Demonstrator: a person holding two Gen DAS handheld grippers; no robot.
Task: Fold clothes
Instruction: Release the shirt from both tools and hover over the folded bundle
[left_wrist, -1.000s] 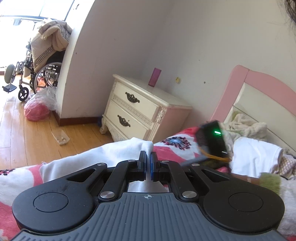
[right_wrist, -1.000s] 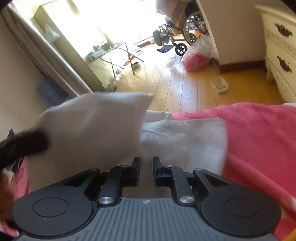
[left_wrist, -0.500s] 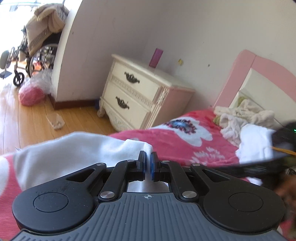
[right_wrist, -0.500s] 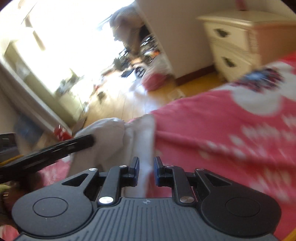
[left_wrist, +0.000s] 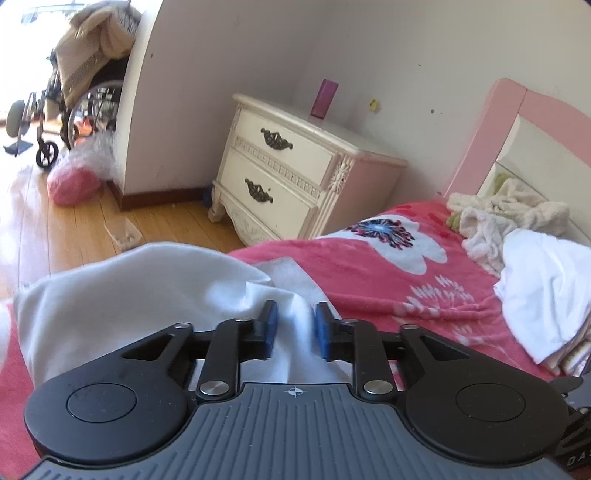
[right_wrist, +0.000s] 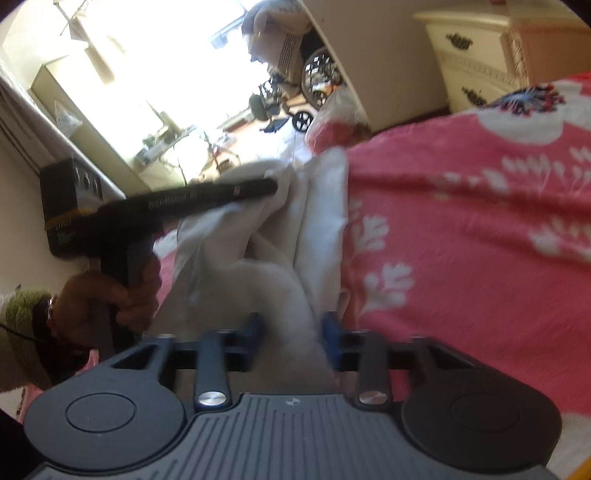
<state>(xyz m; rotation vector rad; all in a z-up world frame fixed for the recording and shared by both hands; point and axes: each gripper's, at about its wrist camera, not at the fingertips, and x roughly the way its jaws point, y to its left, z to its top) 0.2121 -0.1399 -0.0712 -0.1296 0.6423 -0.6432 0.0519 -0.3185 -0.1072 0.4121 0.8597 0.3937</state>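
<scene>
1. Cloth first: the white garment (left_wrist: 147, 291) lay bunched on the pink floral blanket (left_wrist: 369, 273), close to the edge of the bed, with one fold running straight in between the blue pads of the left gripper (left_wrist: 293, 326).
2. That left gripper's jaws had just been opening. There was daylight on both sides of the fold, so the pads weren't pressing on it; the fabric just sat loose in the gap.
3. The right gripper (right_wrist: 293, 334) had a thick twisted rope of the same white garment (right_wrist: 280, 266) running up between its blue pads. Jaws stood a bit apart, but the picture was smeary and I honestly couldn't tell if they were squeezing the cloth or not.
4. From the right-hand camera you could see the left gripper's long black fingers (right_wrist: 207, 197) reaching to the far end of the garment, with the person's left hand (right_wrist: 110, 295) wrapped round the handle and a fuzzy green cuff (right_wrist: 18, 310) at the wrist.
5. Textures: the garment looked like soft, matte cotton, creased into rounded ridges. The blanket was fleecy, pink with white flower prints.
6. Off to the side, a folded white stack (left_wrist: 546, 295) and a nubbly cream towel heap (left_wrist: 509, 214) sat by the pink headboard (left_wrist: 517, 103), and a carved cream nightstand (left_wrist: 295, 173) stood on the wood floor.
</scene>
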